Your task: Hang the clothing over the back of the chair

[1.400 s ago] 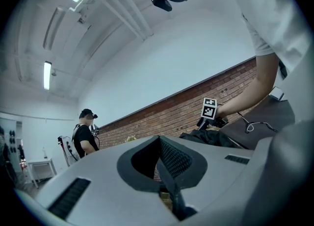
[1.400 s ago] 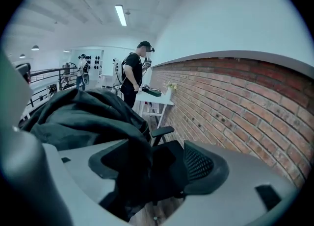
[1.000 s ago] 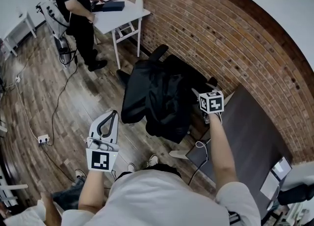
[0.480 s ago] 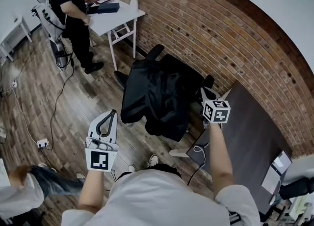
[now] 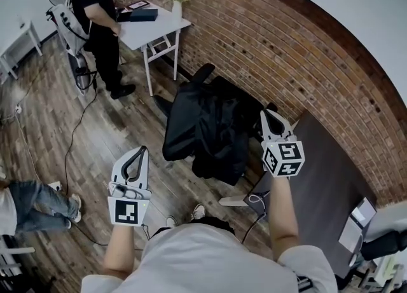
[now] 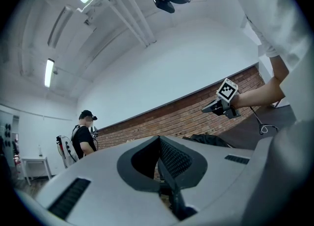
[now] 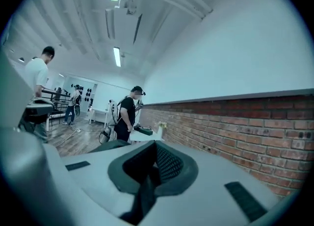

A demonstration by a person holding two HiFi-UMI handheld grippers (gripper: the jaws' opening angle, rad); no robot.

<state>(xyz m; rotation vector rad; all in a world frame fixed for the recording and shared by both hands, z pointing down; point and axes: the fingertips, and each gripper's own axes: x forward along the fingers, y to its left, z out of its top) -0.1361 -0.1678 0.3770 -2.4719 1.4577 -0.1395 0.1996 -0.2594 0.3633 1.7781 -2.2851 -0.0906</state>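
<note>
A black garment (image 5: 205,126) lies draped over the black office chair (image 5: 204,72) by the brick wall; it hangs down over the back and seat. My right gripper (image 5: 266,115) is shut and empty, held in the air just right of the chair and apart from the cloth. On the near left my left gripper (image 5: 141,151) is shut with nothing in it, over the wooden floor and well short of the chair. The left gripper view shows its own closed jaws (image 6: 159,146), the garment (image 6: 206,139) beyond them and the right gripper (image 6: 208,109). Closed jaws (image 7: 156,147) fill the right gripper view.
A dark desk (image 5: 324,177) stands at the right, next to the chair. A white table (image 5: 152,25) stands at the back with a person in black (image 5: 95,12) beside it. A cable (image 5: 76,126) runs across the floor. Another person's legs (image 5: 38,203) show at the lower left.
My right gripper has risen from beside the garment and moved off to the right, empty. The left gripper has barely shifted. A person in jeans has come in at the lower left.
</note>
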